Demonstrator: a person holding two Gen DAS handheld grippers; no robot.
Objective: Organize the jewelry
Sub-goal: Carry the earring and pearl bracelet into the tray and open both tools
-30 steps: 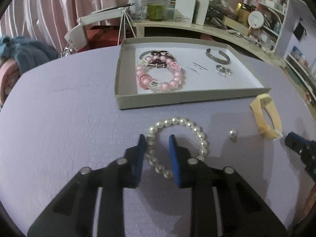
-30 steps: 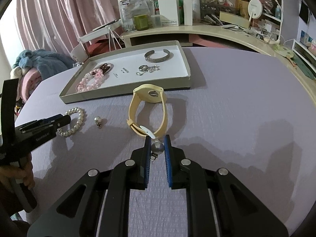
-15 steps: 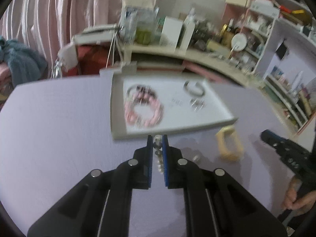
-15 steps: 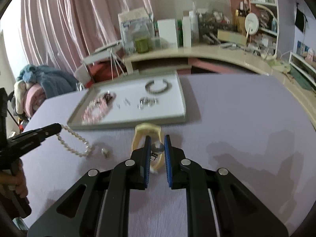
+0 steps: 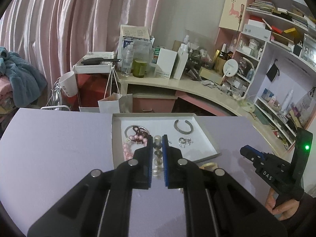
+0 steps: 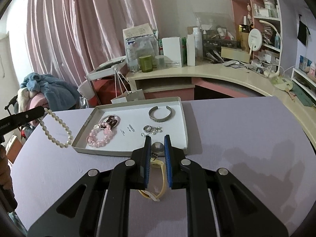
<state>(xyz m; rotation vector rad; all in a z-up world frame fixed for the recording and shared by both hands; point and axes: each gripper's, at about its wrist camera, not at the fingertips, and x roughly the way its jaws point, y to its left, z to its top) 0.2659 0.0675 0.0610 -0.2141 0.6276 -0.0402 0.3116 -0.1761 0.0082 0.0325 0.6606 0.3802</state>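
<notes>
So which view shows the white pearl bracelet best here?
The right wrist view: the white pearl bracelet hangs in full from the left gripper. The left wrist view shows only a few beads between its own fingers.

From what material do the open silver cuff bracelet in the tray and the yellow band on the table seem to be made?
The open silver cuff bracelet looks like metal: grey, with a dull shine and a rigid open-ended curve; the exact metal cannot be told. The yellow band looks like matte rubber or silicone, a pale, soft-looking, shineless strap, though plastic is possible.

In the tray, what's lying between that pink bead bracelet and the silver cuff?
In the right wrist view, small silver rings and charms lie on the tray's white floor, between the pink bead bracelet and the silver cuff.
</notes>
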